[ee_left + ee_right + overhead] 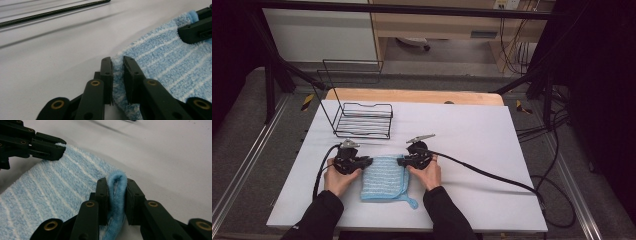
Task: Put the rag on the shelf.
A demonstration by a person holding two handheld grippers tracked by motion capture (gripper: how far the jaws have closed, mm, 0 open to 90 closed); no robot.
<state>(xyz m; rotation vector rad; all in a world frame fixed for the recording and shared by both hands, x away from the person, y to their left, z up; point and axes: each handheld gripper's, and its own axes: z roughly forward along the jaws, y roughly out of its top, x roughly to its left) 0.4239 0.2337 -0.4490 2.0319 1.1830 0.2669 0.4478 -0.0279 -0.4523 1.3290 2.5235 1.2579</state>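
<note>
A folded light-blue striped towel [383, 178] lies on the white table cover near the front. My left gripper [368, 162] pinches its far left corner; in the left gripper view both black jaws squeeze the towel's edge [117, 75]. At the far right corner my right gripper [402, 161] is shut on the towel's thick blue hem [117, 192], which bulges up between the jaws. The right gripper's jaws [197, 27] show across the towel in the left gripper view, and the left gripper's jaws [50, 148] in the right gripper view.
A black wire rack [362, 120] stands on the table behind the left gripper. Black cables [492, 175] trail from both grippers over the white cover [472, 135]. A hanging loop [412, 203] sticks out from the towel's near right corner.
</note>
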